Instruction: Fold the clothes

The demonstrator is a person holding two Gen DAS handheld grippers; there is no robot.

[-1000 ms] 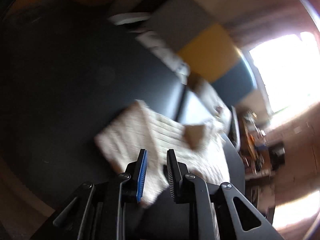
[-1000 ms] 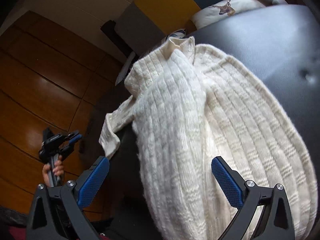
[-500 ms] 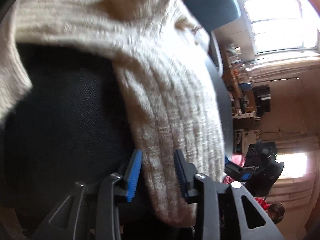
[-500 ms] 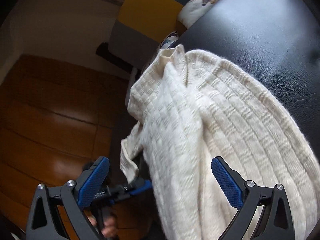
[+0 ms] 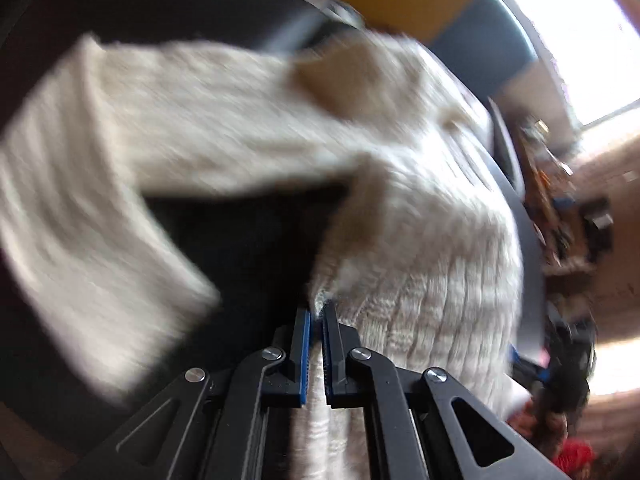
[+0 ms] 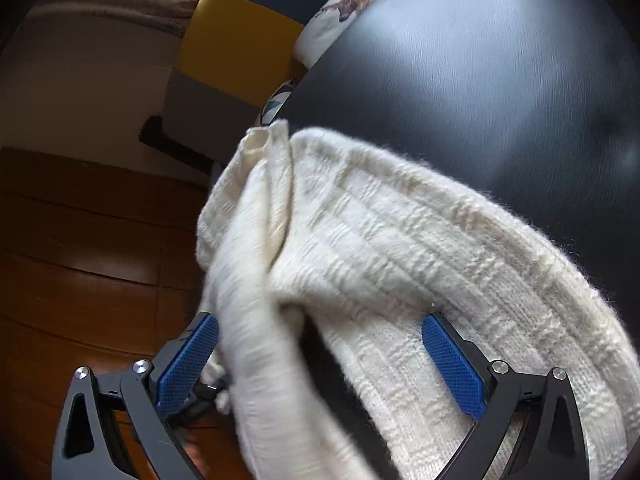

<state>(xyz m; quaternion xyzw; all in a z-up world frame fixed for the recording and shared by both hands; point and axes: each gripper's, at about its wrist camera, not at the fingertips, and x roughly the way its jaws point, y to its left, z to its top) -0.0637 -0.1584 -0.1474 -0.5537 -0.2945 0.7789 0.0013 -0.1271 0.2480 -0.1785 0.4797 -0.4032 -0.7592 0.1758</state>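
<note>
A cream knitted sweater (image 5: 420, 208) lies on a black leather seat (image 5: 248, 240). My left gripper (image 5: 316, 312) is shut on the sweater's edge, with knit pinched between its blue pads. One sleeve (image 5: 80, 200) trails out to the left, blurred. In the right wrist view the same sweater (image 6: 400, 248) spreads over the black seat (image 6: 500, 100), and a lifted sleeve (image 6: 248, 280) hangs in front of my right gripper (image 6: 320, 344). That gripper stands wide open above the knit and holds nothing.
A yellow and grey cushion (image 6: 232, 60) and a printed white pillow (image 6: 340, 12) lean at the seat's far end. Wooden floor (image 6: 80, 260) lies to the left of the seat. A bright window (image 5: 580, 40) and cluttered shelves (image 5: 560, 200) stand on the right.
My left gripper has closed on the sweater's edge and is pulling it, with the sleeve swinging across. The right gripper has stayed open while the sweater shifted lower in its view.
</note>
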